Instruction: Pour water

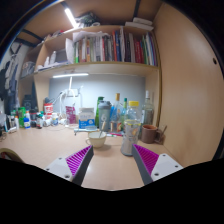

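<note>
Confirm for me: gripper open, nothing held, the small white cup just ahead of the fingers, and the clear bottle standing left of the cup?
One thing is wrong. The gripper view shows the bottle standing right of the cup, not left. The rest holds: the gripper is open with nothing held, and the cup sits on the table just ahead of the fingers.

Pale wooden counter point(45, 150), bare in front. Ahead: small white bowl point(97, 139), clear plastic bottle point(130, 133) just right of it, brown cup point(149, 133) further right. Behind: metal kettle point(104, 116), crowded bottles and jars to the left. Above, a shelf point(95, 67) carrying upright books point(112, 47).
</note>
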Tool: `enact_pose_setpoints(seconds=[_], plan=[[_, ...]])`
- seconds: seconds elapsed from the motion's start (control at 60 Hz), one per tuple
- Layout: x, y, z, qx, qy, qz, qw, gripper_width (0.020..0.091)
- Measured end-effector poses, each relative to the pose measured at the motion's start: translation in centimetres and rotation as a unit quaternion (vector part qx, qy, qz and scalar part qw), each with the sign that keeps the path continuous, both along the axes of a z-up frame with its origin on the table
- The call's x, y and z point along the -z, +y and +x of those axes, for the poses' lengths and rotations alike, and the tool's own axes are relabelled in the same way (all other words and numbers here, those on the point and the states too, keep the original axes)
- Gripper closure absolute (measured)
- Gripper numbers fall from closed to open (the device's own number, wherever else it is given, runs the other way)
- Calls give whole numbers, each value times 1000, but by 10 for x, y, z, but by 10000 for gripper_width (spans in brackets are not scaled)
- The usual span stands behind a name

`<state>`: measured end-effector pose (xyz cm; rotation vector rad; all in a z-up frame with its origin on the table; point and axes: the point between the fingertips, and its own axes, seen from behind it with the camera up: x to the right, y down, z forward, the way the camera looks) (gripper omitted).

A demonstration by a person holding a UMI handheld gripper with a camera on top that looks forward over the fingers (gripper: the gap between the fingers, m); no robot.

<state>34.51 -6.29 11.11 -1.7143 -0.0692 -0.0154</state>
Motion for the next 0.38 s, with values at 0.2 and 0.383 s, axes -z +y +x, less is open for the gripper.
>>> enact_pose_setpoints(seconds=[0.2,0.383], plan=[[23,-67,-14,-5,-3,-16,1000,256],[21,-89,-11,4,-3,12,1000,252]])
